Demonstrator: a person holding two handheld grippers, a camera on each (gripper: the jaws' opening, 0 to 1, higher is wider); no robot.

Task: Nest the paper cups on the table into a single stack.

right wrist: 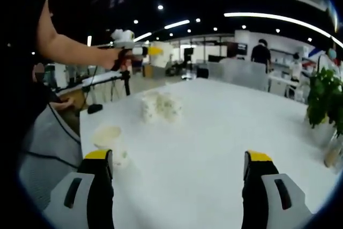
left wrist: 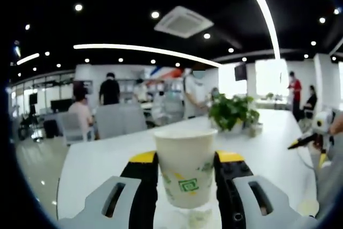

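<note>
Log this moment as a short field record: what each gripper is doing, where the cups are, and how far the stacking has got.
left gripper: shut on a cup, held upright off the table
right gripper: open, nothing between its fingers
loose cups: one upright cup near the right gripper's left finger; a blurred pair of cups farther back, exact state unclear
other items: plant at the table's far end
stack progress: cups not yet in a single stack
</note>
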